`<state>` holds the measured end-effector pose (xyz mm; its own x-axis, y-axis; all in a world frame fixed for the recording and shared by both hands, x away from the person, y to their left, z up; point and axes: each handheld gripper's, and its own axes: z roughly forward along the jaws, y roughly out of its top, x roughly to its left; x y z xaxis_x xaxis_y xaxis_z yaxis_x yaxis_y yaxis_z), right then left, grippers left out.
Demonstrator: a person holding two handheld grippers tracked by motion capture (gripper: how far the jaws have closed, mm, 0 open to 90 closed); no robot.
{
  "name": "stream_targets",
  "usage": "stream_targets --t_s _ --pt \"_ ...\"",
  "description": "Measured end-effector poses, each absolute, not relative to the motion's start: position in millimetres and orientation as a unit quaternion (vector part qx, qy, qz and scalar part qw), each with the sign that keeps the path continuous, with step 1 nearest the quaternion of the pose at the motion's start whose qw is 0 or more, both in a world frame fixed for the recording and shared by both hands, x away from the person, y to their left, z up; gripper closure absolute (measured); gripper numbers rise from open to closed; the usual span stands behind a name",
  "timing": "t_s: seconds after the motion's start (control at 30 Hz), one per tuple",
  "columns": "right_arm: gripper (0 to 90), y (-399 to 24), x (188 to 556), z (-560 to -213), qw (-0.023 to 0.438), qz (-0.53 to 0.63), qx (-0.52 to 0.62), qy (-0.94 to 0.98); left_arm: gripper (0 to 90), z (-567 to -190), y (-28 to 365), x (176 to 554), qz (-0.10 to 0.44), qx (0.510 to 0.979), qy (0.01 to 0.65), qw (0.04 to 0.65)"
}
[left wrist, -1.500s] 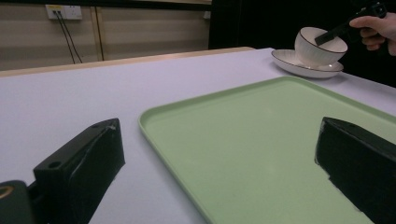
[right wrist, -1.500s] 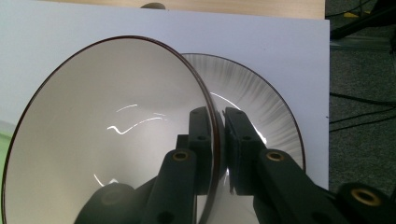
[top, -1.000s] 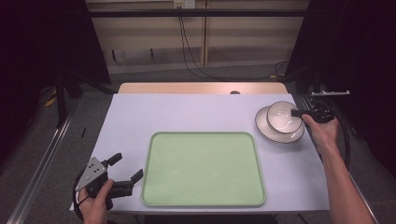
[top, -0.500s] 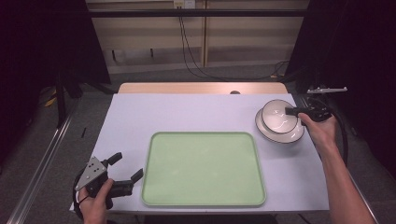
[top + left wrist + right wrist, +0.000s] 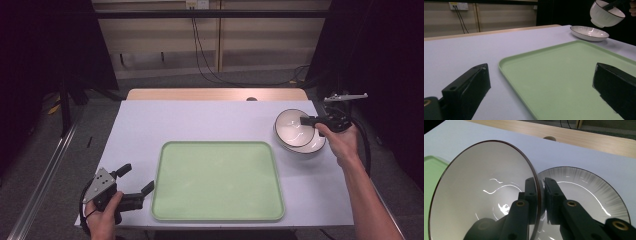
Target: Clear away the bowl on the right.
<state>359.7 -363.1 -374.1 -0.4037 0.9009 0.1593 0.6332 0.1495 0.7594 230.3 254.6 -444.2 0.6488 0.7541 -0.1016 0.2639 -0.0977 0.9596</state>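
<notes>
The white table [image 5: 200, 125] carries a large green tray [image 5: 217, 180] in the middle of its near half, lying with its long axis across the table from the person's left to right. To the right of the tray, just off its far right corner, a white plate [image 5: 589, 33] with a dark rim rests flat on the table. Above that plate hangs the white bowl [image 5: 294, 126], clear of the plate and tilted, as the left gripper view shows it lifted with air beneath its foot.

The right gripper [image 5: 312, 120] holds the bowl: in the right gripper view its two black jaws are clamped on the bowl's rim, one inside the wall and one outside, so the bowl [image 5: 484, 192] hangs off the fingertips toward the tray side. The left gripper [image 5: 132, 186] sits at the near left corner of the table, just beside the tray's left edge, its jaws spread wide with nothing between them; they frame the tray's near corner without touching it.

The relation that matters is that the tray lies to the left of the held bowl and nearer the person, its closest edge only a short sideways carry away. I judge the right hand the one to finish the move, since the left gripper is well apart from the bowl
</notes>
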Motion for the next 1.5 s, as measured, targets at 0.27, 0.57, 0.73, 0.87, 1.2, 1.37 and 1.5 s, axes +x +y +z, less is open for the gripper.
stream_targets --t_s 0.27,0.57,0.73,0.87,1.2,1.37,1.5 --pt "82.2 -353 359 -374 0.152 0.406 0.506 0.746 1.3 -444 255 230 0.217 0.709 0.355 0.569" --pt "82.1 -340 357 -376 0.135 0.394 0.488 0.767 1.3 -443 256 229 0.219 0.709 0.357 0.568" --pt "82.0 -333 357 -380 0.125 0.388 0.478 0.778 1.3 -443 256 229 0.218 0.708 0.357 0.570" --pt "82.0 -326 358 -382 0.115 0.384 0.473 0.785 1.3 -443 257 229 0.216 0.709 0.354 0.571" --pt "82.0 -315 357 -383 0.106 0.385 0.465 0.790 1.4 -443 257 229 0.214 0.708 0.354 0.573" --pt "82.0 -308 358 -386 0.099 0.381 0.457 0.798 1.4 -443 257 229 0.217 0.709 0.355 0.570" --pt "81.9 -304 359 -389 0.089 0.375 0.452 0.804 1.4 -443 257 229 0.217 0.708 0.356 0.570"
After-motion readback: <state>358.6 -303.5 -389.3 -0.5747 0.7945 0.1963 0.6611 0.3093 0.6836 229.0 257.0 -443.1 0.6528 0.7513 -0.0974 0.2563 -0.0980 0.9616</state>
